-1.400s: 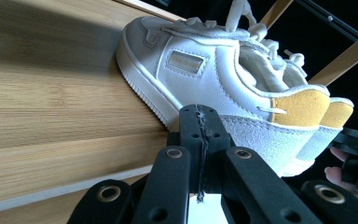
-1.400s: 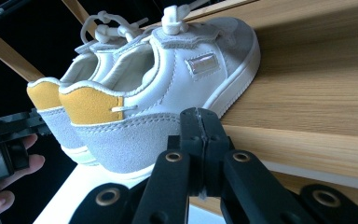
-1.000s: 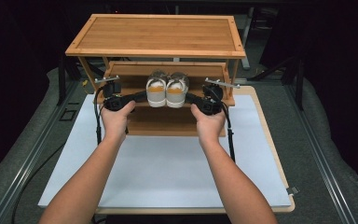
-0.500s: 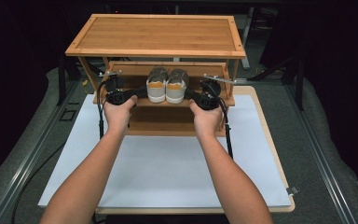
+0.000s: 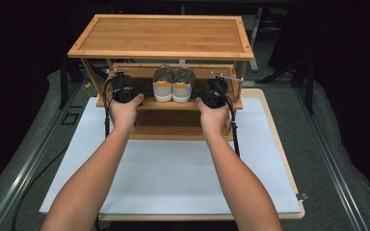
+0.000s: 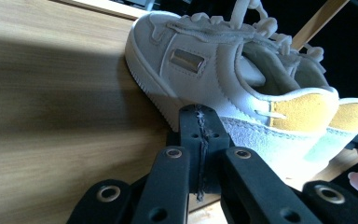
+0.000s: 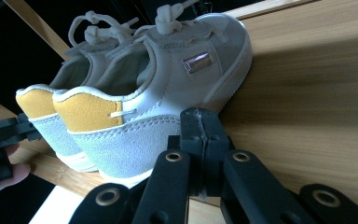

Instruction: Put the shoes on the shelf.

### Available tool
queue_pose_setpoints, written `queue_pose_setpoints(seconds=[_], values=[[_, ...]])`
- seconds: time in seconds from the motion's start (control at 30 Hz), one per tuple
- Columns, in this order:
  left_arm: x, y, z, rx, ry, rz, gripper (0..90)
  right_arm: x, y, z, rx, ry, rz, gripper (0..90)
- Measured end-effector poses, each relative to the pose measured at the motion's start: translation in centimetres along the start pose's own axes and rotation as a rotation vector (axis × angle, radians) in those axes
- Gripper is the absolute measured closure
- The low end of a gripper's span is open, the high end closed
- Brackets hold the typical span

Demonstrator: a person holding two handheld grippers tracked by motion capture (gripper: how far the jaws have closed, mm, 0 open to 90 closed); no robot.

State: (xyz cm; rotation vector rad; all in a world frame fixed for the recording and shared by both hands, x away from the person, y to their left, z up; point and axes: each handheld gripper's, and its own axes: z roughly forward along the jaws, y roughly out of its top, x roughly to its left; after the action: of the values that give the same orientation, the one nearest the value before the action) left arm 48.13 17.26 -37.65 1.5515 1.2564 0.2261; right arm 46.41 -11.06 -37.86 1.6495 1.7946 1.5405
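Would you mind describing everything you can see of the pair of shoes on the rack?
The pair of shoes stands side by side, uprights touching, on the middle shelf of the wooden rack, heels toward the person. They look like pale grey suede sneakers with white soles, mustard-yellow heel patches, off-white laces and a small metallic tag on each outer side. The left gripper and right gripper, both shut, flank them at the soles; whether they touch is unclear.

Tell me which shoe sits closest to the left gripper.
The left shoe of the pair: it sits on the left gripper's side of the shelf, while the other shoe lies beyond it, nearer the right gripper.
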Motion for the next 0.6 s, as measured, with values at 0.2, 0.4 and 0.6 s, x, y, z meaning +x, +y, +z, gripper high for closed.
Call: queue_pose_setpoints(seconds=[0.2,0.4,0.6], values=[[0.30,0.08,0.57,-0.004,0.006,-0.015,89.8,0.08,0.23,0.57,0.012,-0.035,-0.008,90.0],[0.12,-0.04,0.43,-0.007,0.012,-0.020,89.2,0.12,0.23,0.51,0.002,-0.033,-0.002,90.0],[-0.36,0.00,-0.05,-0.018,0.019,-0.006,89.0,0.38,0.22,0.19,-0.007,-0.036,-0.005,89.9]])
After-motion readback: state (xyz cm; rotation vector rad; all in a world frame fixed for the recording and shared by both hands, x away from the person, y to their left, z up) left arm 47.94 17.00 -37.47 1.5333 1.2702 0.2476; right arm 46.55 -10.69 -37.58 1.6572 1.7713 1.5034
